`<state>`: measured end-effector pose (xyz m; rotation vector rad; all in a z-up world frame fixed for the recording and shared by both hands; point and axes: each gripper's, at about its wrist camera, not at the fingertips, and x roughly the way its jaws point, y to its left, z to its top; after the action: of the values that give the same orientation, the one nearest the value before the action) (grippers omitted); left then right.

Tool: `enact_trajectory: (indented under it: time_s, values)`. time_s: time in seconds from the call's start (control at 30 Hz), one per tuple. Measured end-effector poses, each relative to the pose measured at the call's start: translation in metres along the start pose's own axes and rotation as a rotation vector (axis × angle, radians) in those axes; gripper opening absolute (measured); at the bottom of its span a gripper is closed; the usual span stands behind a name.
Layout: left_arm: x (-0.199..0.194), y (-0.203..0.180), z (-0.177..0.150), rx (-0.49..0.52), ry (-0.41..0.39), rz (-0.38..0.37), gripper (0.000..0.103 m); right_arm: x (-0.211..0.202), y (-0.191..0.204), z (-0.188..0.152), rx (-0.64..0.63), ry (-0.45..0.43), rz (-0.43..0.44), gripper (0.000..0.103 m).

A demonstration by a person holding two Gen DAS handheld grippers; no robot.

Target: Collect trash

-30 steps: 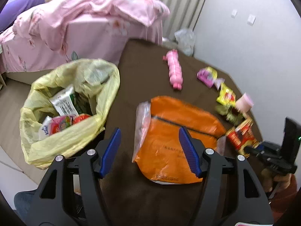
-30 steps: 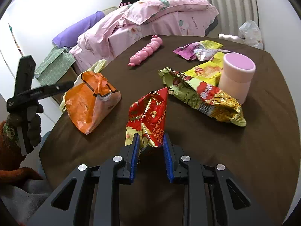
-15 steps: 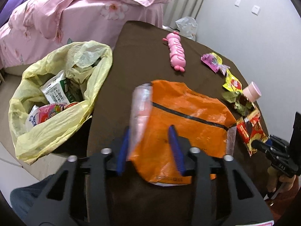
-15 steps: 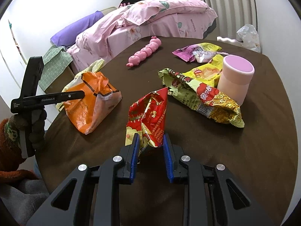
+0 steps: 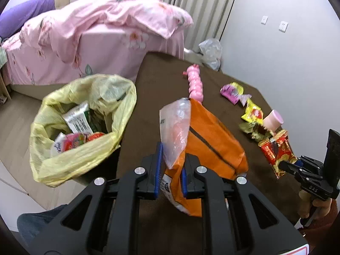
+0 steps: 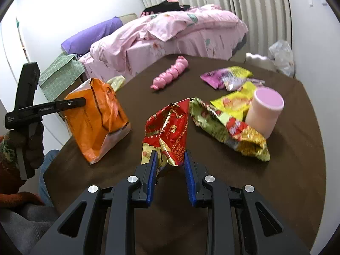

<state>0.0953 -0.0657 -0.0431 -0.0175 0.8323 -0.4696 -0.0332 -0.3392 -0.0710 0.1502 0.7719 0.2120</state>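
Two views. Left wrist: left gripper (image 5: 170, 171), wide open a second ago, is closing on the orange bag (image 5: 212, 144), now lifted off the brown table (image 5: 153, 80) beside the yellow trash bag (image 5: 85, 157). Right wrist: right gripper (image 6: 171, 175) stays clamped on the red wrapper (image 6: 170, 129), lifted slightly.

My left gripper (image 5: 170, 170) points down and its jaws are closing on a bag. My right gripper (image 6: 171, 170) points down too, pinching a wrapper tight.
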Motion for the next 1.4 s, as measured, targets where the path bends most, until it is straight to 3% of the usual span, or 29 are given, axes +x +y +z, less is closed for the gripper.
enact_trajectory:
  time_s: [0.27,0.57,1.0,1.07,1.2,1.27,1.3,1.4]
  values:
    - [-0.041,0.003,-0.001,0.006,-0.098,0.005,0.014,-0.015,0.026,0.019,-0.075,-0.048,0.003,0.025]
    - [-0.092,0.040,-0.001,-0.067,-0.225,0.062,0.014,-0.020,0.059,0.034,-0.152,-0.072,0.031,0.025]
    - [-0.150,0.109,0.035,-0.123,-0.415,0.255,0.014,-0.009,0.113,0.083,-0.291,-0.123,0.095,0.024]
    - [-0.151,0.118,0.036,-0.150,-0.414,0.256,0.014,-0.003,0.117,0.088,-0.306,-0.116,0.091,0.024]
    - [-0.140,0.124,0.029,-0.191,-0.374,0.188,0.014,-0.003,0.110,0.086,-0.296,-0.104,0.136,0.025]
    - [-0.128,0.119,0.022,-0.192,-0.337,0.141,0.014,-0.003,0.097,0.077,-0.282,-0.076,0.134,0.034]
    - [-0.119,0.116,0.018,-0.195,-0.304,0.104,0.014,-0.003,0.089,0.071,-0.273,-0.071,0.132,0.045]
    - [-0.091,0.101,0.006,-0.191,-0.202,0.014,0.014,0.006,0.069,0.054,-0.236,-0.002,0.126,0.049]
